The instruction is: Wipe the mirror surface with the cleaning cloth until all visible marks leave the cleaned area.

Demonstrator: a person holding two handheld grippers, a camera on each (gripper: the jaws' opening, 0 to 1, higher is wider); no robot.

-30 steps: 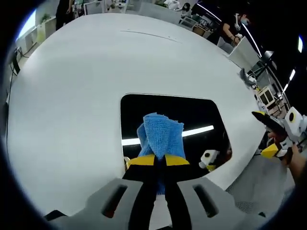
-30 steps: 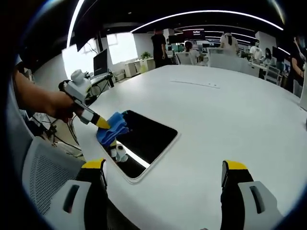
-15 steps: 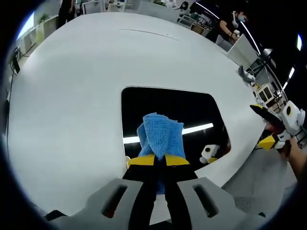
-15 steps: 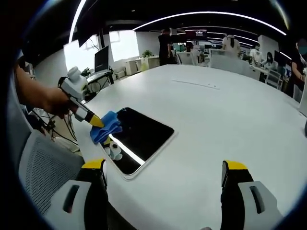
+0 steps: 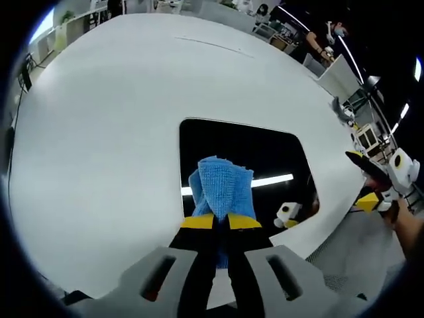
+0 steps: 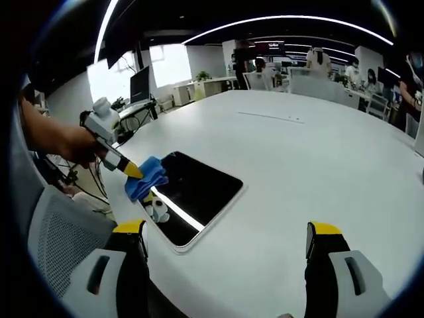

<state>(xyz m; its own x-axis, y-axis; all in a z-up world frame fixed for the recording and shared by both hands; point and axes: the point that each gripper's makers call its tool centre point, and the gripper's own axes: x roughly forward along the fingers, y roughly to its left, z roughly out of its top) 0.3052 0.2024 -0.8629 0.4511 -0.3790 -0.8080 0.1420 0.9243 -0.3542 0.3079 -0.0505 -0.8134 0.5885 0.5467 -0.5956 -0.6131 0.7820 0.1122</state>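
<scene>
A dark rectangular mirror (image 5: 265, 156) (image 6: 199, 192) lies flat on the white table (image 5: 119, 119), near its edge. My left gripper (image 5: 220, 221) is shut on a blue cleaning cloth (image 5: 222, 189), which rests over the mirror's near left part. In the right gripper view the left gripper (image 6: 136, 170) presses the cloth (image 6: 147, 179) at the mirror's left end, held by a hand. My right gripper (image 6: 225, 232) is open over the white table, to the right of the mirror, with nothing between its jaws. It also appears at the right edge of the left gripper view (image 5: 371, 185).
A grey mesh chair (image 6: 59, 232) stands by the table edge near the mirror. Desks, monitors and several people fill the far background (image 6: 265, 66). A thin line marks the far tabletop (image 5: 212, 46).
The left gripper with the cloth has shifted slightly along the mirror's near end; the mirror sits a little further right in the left gripper view. The right gripper has held still.
</scene>
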